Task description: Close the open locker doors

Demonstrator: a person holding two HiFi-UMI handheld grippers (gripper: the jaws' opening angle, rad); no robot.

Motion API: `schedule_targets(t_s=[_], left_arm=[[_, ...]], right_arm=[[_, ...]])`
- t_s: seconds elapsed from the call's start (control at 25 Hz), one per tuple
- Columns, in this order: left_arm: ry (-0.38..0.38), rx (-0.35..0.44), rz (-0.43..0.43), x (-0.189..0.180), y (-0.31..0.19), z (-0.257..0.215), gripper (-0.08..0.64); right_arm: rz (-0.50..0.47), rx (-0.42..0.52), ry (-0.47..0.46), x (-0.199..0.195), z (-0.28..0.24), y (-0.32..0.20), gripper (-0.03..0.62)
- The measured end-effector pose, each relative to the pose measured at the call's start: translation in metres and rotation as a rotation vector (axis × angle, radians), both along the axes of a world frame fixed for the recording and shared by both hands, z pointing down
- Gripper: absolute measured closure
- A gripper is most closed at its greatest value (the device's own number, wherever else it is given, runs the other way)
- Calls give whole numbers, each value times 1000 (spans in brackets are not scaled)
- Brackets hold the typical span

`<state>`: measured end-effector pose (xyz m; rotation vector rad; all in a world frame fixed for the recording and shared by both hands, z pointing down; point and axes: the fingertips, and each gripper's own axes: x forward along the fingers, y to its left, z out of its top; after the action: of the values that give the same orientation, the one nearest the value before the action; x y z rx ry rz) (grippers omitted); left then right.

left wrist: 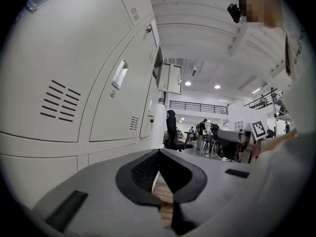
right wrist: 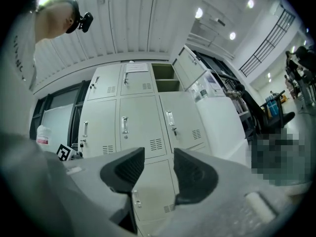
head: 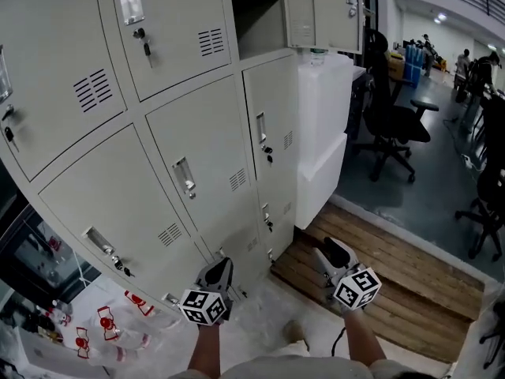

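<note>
Top-row locker door (head: 325, 10) stands open, upper centre of frame. Left gripper (head: 216, 273) jaws closed, right gripper (head: 335, 253) jaws apart (both empty). Risk: glancing push up there, door rebounds unlatched

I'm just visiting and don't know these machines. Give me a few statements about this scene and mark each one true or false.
1. One locker door in the top row stands open. True: the open door is swung out at the top right.
2. The right tongs grip a locker handle. False: their jaws stand apart with nothing between them, away from the lockers.
3. The left tongs are wide open. False: their jaws meet at the tips and hold nothing.
4. A black office chair stands to the right of the lockers. True.
5. The floor beside the lockers is carpet. False: wooden planks lie there.
</note>
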<state>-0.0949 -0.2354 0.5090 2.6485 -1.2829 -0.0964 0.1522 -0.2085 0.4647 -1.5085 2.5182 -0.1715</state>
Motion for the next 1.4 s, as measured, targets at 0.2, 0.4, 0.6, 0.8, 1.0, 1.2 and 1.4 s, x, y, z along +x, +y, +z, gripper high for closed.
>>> schedule_targets(t_s=[0.2, 0.4, 0.6, 0.8, 1.0, 1.2, 1.4], left_arm=[[30, 15, -27, 35, -49, -6, 563], [32, 3, -36, 70, -94, -6, 563], [39, -6, -74, 88, -136, -8, 563], [40, 4, -94, 100, -165, -16, 563], [26, 16, -88, 112, -179, -31, 563], [19, 24, -112, 122, -191, -42, 563], [-5, 43, -185, 124, -203, -53, 563]], right_arm=[[-11, 13, 18, 42, -7, -43, 419], [-33, 35, 46, 75, -25, -103, 419], [-56, 70, 53, 98, -45, -157, 419], [-56, 105, 48, 119, -62, -194, 419], [-33, 136, 22, 144, -82, -216, 419], [-47, 172, 16, 167, -102, -251, 419], [-95, 213, -8, 182, -126, -289, 417]])
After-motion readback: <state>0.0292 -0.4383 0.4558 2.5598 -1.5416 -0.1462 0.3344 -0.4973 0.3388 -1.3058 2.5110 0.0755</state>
